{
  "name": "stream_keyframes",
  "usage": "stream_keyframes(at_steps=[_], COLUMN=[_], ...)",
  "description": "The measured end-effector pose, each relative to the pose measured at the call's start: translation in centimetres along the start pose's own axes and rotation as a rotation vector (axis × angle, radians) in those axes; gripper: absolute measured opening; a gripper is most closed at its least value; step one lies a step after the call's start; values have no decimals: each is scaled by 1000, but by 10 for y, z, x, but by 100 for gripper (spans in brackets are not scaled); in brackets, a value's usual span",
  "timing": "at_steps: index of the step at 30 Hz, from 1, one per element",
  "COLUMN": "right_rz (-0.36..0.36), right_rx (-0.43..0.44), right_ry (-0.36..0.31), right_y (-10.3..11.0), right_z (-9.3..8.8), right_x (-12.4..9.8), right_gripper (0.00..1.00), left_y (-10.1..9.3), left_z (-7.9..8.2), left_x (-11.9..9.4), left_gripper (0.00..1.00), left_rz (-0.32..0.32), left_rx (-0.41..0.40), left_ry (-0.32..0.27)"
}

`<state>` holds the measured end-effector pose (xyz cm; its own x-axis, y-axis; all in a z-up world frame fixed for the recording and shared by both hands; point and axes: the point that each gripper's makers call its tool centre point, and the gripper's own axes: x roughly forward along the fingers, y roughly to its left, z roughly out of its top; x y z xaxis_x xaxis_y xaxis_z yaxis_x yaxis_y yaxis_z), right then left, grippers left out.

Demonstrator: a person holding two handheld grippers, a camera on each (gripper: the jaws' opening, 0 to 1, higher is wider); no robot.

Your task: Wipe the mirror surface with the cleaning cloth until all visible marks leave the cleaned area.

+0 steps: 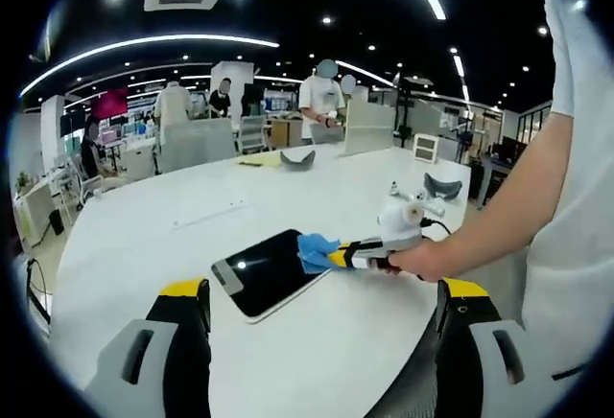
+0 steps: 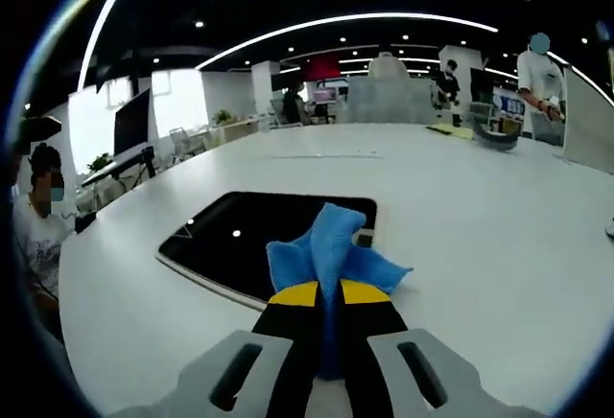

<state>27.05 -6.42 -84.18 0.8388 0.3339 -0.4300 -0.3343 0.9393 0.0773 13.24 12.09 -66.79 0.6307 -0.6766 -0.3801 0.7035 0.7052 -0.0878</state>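
Observation:
A dark rectangular mirror (image 1: 264,271) (image 2: 257,239) with a pale rim lies flat on the white table (image 1: 153,236) (image 2: 480,207). A blue cleaning cloth (image 1: 315,250) (image 2: 331,250) rests on the mirror's near right edge, pinched between the shut jaws of my right gripper (image 2: 326,295). In the left gripper view that right gripper (image 1: 336,256) comes in from the right, held by a person's hand (image 1: 422,260). My left gripper (image 1: 321,293) hovers open above the table in front of the mirror, with nothing between its fingers (image 1: 187,293).
Grey curved objects (image 1: 297,158) (image 1: 441,185) and a yellow sheet (image 1: 261,160) lie at the table's far side. Several people stand behind it, and one sits at the left in the right gripper view (image 2: 34,217). Partition screens (image 1: 197,143) stand beyond.

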Motion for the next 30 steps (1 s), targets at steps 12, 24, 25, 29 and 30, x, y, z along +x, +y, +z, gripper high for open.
stream_keyframes(at_steps=[12, 24, 25, 29, 30], right_rz=[21, 28, 29, 37, 39], right_rx=[35, 17, 17, 1, -1], right_ry=[37, 59, 59, 61, 61], right_y=[-4, -9, -9, -10, -11], right_z=[4, 12, 13, 17, 18], right_x=[10, 28, 30, 38, 40], right_gripper=[2, 2, 2, 2, 2], left_y=[7, 9, 9, 10, 11], left_z=[7, -7, -8, -10, -10], left_x=[9, 18, 18, 22, 23], left_gripper=[97, 99, 99, 99, 99], left_rz=[-1, -30, -30, -34, -34], left_rx=[-37, -21, -22, -27, -27], left_ry=[-41, 16, 17, 22, 22])
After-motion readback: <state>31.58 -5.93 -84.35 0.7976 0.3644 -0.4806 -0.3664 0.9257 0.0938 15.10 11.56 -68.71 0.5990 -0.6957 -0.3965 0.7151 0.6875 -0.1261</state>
